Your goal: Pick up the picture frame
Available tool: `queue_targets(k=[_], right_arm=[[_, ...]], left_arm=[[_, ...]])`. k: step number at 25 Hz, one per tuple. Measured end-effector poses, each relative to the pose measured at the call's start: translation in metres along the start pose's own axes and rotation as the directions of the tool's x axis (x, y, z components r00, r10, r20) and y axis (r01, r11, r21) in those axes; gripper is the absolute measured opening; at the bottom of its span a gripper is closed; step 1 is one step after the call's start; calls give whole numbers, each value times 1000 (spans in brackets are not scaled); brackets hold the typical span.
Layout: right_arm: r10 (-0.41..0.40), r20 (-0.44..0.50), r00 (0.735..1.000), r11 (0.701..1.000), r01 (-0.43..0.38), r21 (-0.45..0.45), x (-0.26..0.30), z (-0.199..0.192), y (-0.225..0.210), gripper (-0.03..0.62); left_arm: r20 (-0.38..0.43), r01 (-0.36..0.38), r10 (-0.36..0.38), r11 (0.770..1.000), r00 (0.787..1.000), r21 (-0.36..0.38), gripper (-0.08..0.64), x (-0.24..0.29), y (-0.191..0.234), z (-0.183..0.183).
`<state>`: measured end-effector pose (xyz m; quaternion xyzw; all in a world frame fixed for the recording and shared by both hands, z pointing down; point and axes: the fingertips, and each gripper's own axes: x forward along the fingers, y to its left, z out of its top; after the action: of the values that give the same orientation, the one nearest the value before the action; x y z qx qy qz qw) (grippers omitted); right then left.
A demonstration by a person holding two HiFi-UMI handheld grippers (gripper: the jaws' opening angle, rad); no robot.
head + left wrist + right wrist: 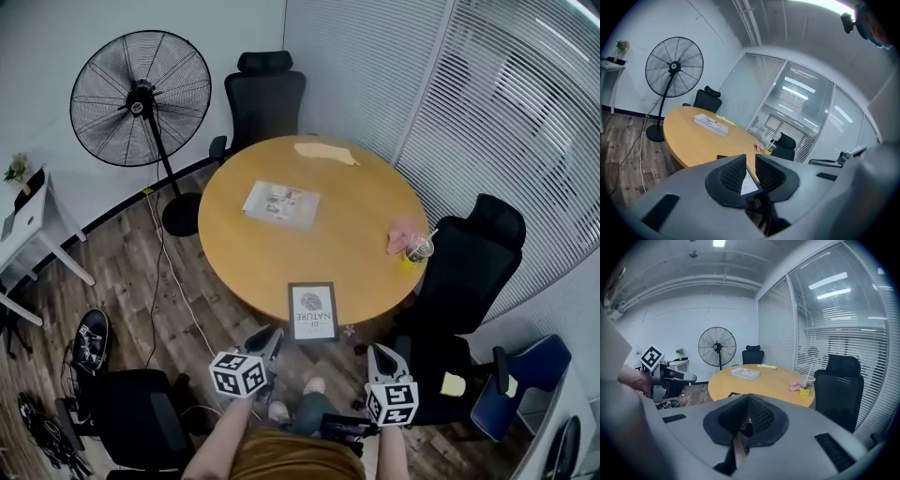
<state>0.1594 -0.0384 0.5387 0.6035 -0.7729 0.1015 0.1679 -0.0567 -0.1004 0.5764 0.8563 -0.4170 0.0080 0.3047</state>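
Two tongs, both empty: left tongs [272, 336] barely parted, frame [313, 311] just ahead at the counter's [356, 216] near edge, right tongs [380, 354] clenched tight. Open wider first, then slide in low, pinch opposite borders, lift level, no tipping off the rim.

Right gripper [748, 396] fingers together; round table [774, 380] ahead.

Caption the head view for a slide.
Left gripper and right gripper hover short of the picture frame at the round table's near edge.

Bright even light; fisheye-warped edges
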Motion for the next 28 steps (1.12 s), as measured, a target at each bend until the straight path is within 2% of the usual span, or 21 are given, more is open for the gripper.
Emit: queue_targets(k=[11, 21, 28], right_arm=[[46, -38, 998, 999, -45, 24, 32, -11, -1, 12], [61, -124, 990, 997, -56, 46, 54, -41, -18, 12], [85, -192, 978, 996, -82, 23, 68, -59, -21, 12]], left_arm=[[-63, -15, 14, 1000, 998, -20, 78, 27, 10, -12], [-151, -49, 37, 996, 988, -76, 80, 55, 31, -45], [-194, -70, 46, 990, 980, -118, 110, 69, 40, -61]])
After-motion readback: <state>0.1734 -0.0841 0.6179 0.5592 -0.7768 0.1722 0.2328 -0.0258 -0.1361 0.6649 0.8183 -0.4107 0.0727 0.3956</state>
